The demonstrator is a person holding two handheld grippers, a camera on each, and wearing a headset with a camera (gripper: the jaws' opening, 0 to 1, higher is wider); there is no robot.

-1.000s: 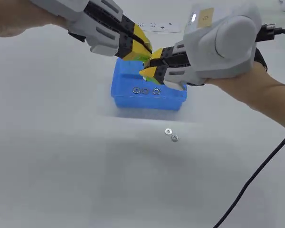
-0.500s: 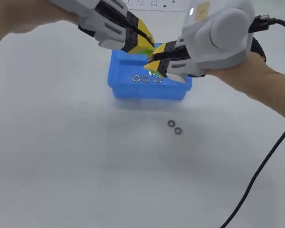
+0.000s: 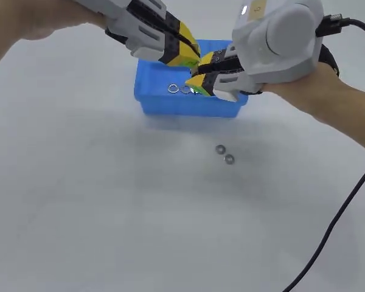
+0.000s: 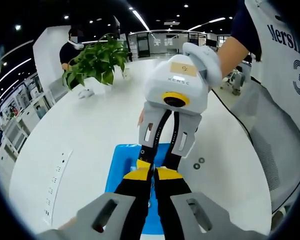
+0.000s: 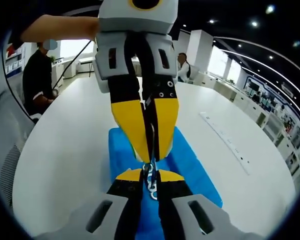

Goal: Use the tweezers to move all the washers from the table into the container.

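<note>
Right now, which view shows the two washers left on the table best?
Head view: both washers lie unobstructed on the table near the blue container. Left gripper view shows them tiny, off to the side. Right gripper view faces the container.

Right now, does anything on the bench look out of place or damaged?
Two washers lie loose on the table, close together in front of the blue container, while three others sit in a row inside it. The container stands level and looks undamaged; nothing looks spilled.
</note>
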